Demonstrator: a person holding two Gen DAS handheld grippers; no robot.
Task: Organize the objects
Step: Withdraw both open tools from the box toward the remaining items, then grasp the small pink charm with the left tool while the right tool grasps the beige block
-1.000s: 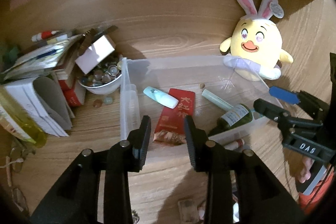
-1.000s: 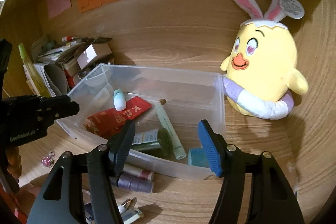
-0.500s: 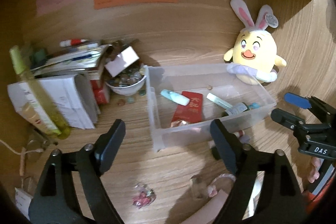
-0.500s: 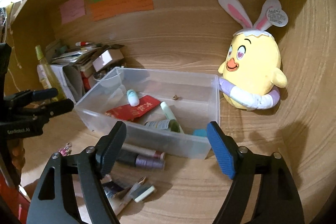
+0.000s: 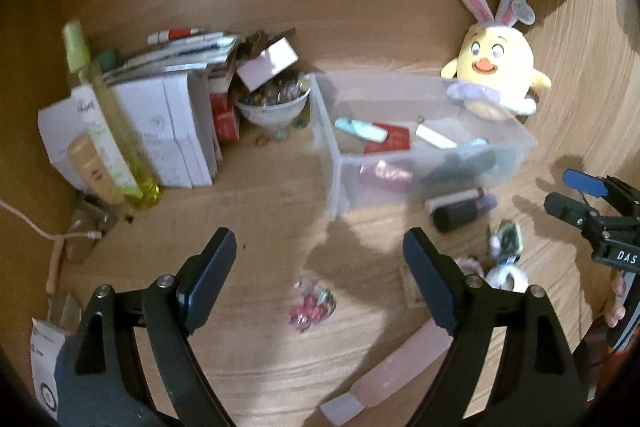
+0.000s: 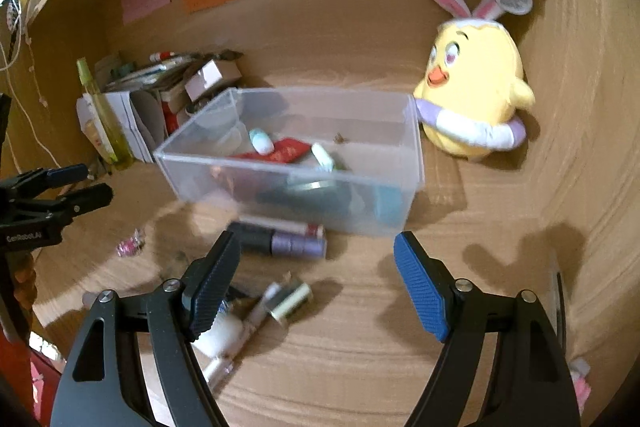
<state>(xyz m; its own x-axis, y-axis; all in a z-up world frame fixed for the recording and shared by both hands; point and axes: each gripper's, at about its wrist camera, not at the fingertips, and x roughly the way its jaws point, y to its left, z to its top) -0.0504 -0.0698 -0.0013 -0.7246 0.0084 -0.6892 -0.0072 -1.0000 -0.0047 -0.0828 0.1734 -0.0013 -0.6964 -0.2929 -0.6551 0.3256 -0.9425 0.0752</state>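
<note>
A clear plastic bin (image 5: 340,171) (image 6: 288,179) sits on the wooden desk and holds a red packet (image 5: 390,141), a mint tube (image 5: 360,129) and a dark bottle. My left gripper (image 5: 320,271) is open and empty, pulled back in front of the bin, above a small pink trinket (image 5: 312,307). My right gripper (image 6: 316,279) is open and empty, in front of the bin. Below it lie a dark and purple tube (image 6: 280,243), a small gold-capped item (image 6: 290,301) and a pen (image 6: 256,319).
A yellow bunny-eared plush (image 5: 494,71) (image 6: 472,87) stands right of the bin. Books, boxes, a bowl of marbles (image 5: 274,103) and a yellow-green bottle (image 5: 108,123) crowd the left. A pink strip (image 5: 400,367) and a tape roll (image 5: 506,277) lie at front.
Both grippers have drawn back from the bin. The left gripper has opened wide. More of the loose items in front of the bin have come into view.
</note>
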